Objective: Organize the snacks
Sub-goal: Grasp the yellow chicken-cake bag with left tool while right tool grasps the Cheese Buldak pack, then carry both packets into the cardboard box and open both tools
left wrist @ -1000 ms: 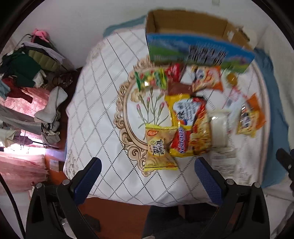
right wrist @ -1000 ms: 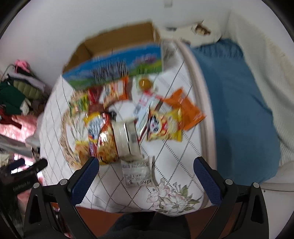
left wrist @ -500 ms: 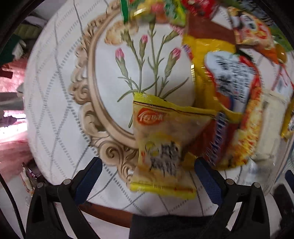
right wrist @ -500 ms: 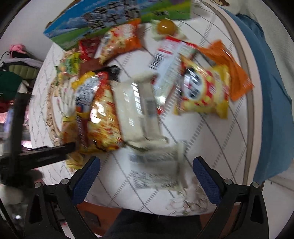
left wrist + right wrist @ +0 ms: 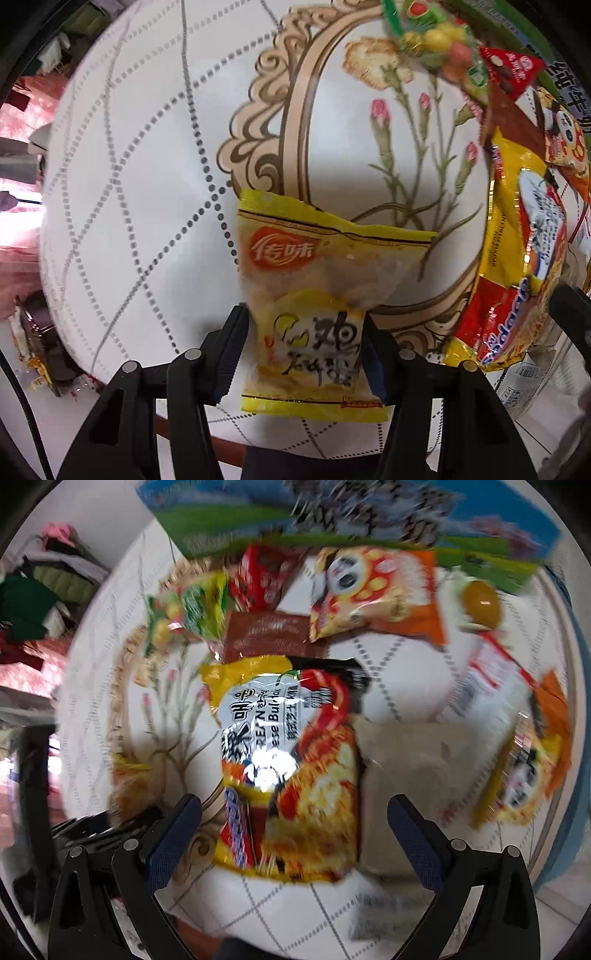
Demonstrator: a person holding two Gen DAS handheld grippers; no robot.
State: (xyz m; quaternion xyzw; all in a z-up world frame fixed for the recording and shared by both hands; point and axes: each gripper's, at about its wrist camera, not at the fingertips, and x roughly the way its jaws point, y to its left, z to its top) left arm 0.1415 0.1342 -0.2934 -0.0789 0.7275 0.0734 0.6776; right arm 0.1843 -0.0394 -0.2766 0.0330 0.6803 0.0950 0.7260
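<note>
The left gripper (image 5: 304, 354), wide open 1 second ago, now pinches the yellow snack pouch (image 5: 317, 314) beside the noodle packet (image 5: 288, 771); pickup begun. The right gripper (image 5: 295, 830) hovers wide over that packet.

Round bench (image 5: 129, 166) under white quilted floral cloth. Clothes pile (image 5: 40, 602) at left against white wall (image 5: 85, 513). Blue bedding (image 5: 576, 812) at right.
</note>
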